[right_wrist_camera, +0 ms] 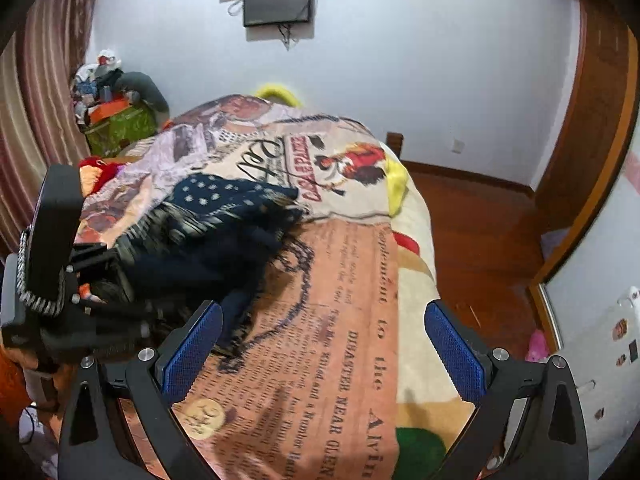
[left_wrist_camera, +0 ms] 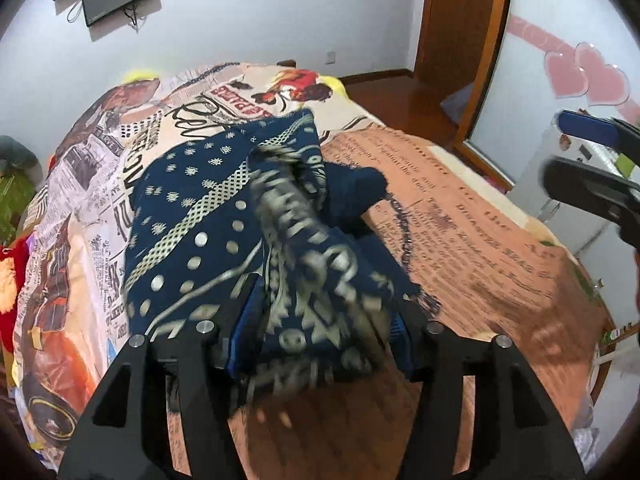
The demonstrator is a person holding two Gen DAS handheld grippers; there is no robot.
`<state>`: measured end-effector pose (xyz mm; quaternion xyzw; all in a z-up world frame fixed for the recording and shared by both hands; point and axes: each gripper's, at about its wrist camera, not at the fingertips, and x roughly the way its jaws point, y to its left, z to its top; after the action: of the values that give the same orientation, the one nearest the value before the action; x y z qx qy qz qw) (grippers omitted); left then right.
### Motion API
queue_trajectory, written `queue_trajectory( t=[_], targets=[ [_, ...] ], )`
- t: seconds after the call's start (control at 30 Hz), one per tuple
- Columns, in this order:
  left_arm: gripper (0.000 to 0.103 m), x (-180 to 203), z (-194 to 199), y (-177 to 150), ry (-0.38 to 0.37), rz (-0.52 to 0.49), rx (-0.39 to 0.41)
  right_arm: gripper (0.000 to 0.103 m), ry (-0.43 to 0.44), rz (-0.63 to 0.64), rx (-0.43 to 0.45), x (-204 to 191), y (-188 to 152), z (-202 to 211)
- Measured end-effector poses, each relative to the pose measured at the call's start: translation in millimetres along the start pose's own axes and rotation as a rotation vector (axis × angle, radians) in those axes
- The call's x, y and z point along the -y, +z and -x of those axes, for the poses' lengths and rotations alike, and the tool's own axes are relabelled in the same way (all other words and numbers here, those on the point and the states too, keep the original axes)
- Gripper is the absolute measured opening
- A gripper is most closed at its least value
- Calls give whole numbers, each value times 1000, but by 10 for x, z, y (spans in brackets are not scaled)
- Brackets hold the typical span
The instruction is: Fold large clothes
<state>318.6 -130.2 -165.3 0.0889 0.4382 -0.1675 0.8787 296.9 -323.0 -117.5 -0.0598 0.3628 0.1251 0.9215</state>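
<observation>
Garment: a navy blue cloth point(left_wrist_camera: 208, 208) patterned with pale dots and a lattice band lies bunched on the bed point(left_wrist_camera: 500, 248), roughly in the middle, over the seam between the cream newsprint panel at the far left and the orange newsprint panel at the right.
Garment shape: flat at the far left, heaped and blurred towards the near side; a dark fringe trails off its right edge onto the orange panel.
Left gripper point(left_wrist_camera: 320, 332): stands partly apart, with a thick fold of the cloth lying between the blue pads; the blur hides whether the pads press on it.
Garment to left gripper: the heap runs from between the fingers away towards the far left.
Right gripper point(right_wrist_camera: 324, 340): spread wide, nothing between its blue pads, over the orange panel.
Garment to right gripper: the cloth point(right_wrist_camera: 224, 216) sits to the far left of it; its left finger point(right_wrist_camera: 192, 348) is just beside the trailing fringe, the right finger well apart.
Other view: in the left wrist camera the right gripper point(left_wrist_camera: 592, 160) shows at the right edge, away from the cloth.
Surroundings: a dark screen point(right_wrist_camera: 278, 2) hangs on the white far wall; wooden floor point(right_wrist_camera: 472, 232) right of the bed.
</observation>
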Motion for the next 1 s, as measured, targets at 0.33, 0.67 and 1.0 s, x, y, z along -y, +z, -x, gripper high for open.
queue_trajectory(
  t=[0.33,0.67,1.0],
  targets=[
    [61,-748,827,-103,-70,279,149,102,108,33,103,-404,348,82],
    [74,-1539,561,-258,59,427,97,102,257,83,3,-1033,568,-546],
    [78,-1462,-34,-413,-73,410,-12,102,183,32,-242,-704,186,-1380]
  ],
)
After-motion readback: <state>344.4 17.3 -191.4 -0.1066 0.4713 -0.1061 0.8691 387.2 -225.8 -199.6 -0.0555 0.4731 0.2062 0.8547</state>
